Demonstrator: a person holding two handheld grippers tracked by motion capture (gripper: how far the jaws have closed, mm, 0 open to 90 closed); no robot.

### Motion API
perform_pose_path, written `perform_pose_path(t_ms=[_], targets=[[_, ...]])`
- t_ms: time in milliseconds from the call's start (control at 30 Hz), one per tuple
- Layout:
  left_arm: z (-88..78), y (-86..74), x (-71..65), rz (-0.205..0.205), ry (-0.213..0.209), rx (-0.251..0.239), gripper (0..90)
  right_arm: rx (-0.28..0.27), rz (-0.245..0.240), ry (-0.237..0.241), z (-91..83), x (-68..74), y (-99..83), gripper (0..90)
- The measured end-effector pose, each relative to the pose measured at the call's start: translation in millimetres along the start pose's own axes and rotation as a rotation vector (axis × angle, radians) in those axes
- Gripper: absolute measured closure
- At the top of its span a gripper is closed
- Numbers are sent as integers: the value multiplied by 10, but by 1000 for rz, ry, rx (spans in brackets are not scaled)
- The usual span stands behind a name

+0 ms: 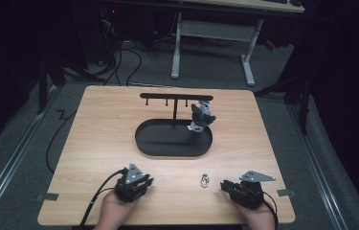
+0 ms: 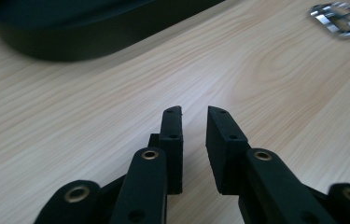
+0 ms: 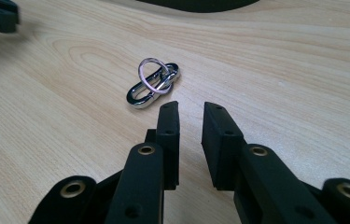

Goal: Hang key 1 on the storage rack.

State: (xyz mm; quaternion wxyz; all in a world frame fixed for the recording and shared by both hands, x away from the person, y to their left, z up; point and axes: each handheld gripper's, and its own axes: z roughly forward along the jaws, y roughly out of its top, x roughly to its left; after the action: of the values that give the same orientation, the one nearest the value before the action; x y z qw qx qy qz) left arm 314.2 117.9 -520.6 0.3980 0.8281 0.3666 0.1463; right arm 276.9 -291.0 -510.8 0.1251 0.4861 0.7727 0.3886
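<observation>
Two handheld grippers rest near the front edge of the wooden table [image 1: 95, 124], one toward each front corner. The left gripper [image 2: 194, 122] has its jaws parted by a narrow gap with only bare wood between them; in the high view it sits left of centre, angled toward the middle. The right gripper [image 3: 191, 116] likewise shows a small gap with nothing between the pads. Just ahead of its jaws, not touching them, lies a small chrome carabiner clip [image 3: 153, 86] with a thin pinkish ring [image 3: 150, 74] looped through it. In the high view the clip lies between the two grippers, closer to the right one. Farther back, at the table's middle, stands a black oval tray [image 1: 167, 146] with a hook rack [image 1: 176, 97], from which a grey keychain figure [image 1: 202, 115] hangs.
</observation>
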Motion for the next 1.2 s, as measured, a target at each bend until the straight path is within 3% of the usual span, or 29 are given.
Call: perform_pose_path(t_ms=[167, 233, 300, 367, 467, 533, 767, 833, 967, 1033, 1200], targets=[[-315, -250, 333, -67, 64, -36, 724, 16, 0, -17, 54, 30, 12, 751], [-402, -350, 413, -95, 84, -66, 676, 26, -5, -32, 70, 46, 15, 739], [-454, -398, 478, -121, 94, -67, 616, 29, -6, -43, 76, 54, 18, 722], [-484, -398, 520, -125, 108, -82, 554, 34, -17, -56, 87, 70, 20, 710], [-462, -420, 559, -168, 78, -90, 493, 48, -30, -70, 115, 105, 18, 683], [-454, -427, 559, -175, 66, -91, 481, 52, -27, -70, 120, 117, 18, 674], [-455, -396, 546, -132, 87, -105, 432, 57, -33, -84, 144, 141, 25, 627], [-469, -400, 559, -137, 86, -108, 426, 61, -30, -83, 149, 139, 39, 603], [-489, -398, 550, -149, 73, -120, 422, 112, -30, -54, 156, 145, 91, 560], [-484, -382, 527, -133, 70, -119, 421, 132, -53, -46, 163, 166, 118, 555], [-462, -371, 505, -111, 61, -111, 417, 253, -134, -56, 224, 255, 249, 523]])
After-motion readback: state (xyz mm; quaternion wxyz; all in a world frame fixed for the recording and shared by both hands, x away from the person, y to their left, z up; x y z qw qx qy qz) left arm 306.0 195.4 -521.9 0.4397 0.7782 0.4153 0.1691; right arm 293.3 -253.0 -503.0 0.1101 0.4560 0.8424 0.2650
